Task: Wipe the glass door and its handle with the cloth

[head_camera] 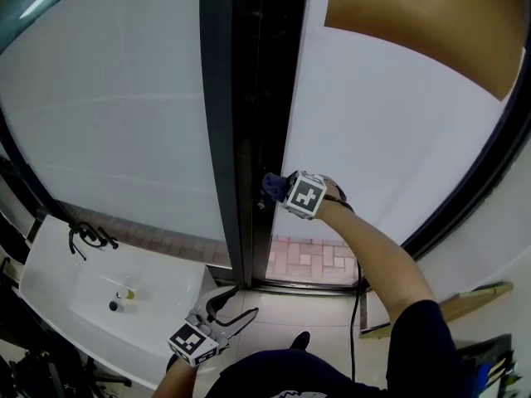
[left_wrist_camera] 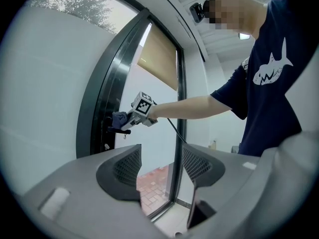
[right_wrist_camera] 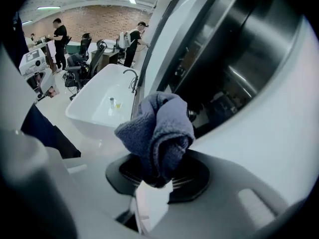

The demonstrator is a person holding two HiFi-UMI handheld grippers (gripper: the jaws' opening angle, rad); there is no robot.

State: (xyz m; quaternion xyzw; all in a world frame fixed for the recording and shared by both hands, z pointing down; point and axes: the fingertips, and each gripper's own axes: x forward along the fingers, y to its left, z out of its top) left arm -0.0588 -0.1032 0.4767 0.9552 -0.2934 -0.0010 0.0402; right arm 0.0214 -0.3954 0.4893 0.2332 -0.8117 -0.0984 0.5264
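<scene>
Right gripper view shows the right gripper [right_wrist_camera: 158, 176] pinching the bunched cloth [right_wrist_camera: 158, 128] by its lower fold. The cloth is held up at the handle [right_wrist_camera: 193, 115], on the dark frame of the door [head_camera: 373, 131]. The left gripper [left_wrist_camera: 160, 166] hangs low, jaws spread and empty. With so little cloth in the jaws, rubbing round the handle could snag it and drag it free. Hard pushing might also swing the door, which nothing steadies.

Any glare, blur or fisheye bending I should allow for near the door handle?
Head view: heavy fisheye bows the dark door frame; the glass is evenly bright, no glare. Left gripper view: sharp, black vignetted corners. Right gripper view: the cloth fills the centre, slightly soft; reflections streak the frame.
</scene>
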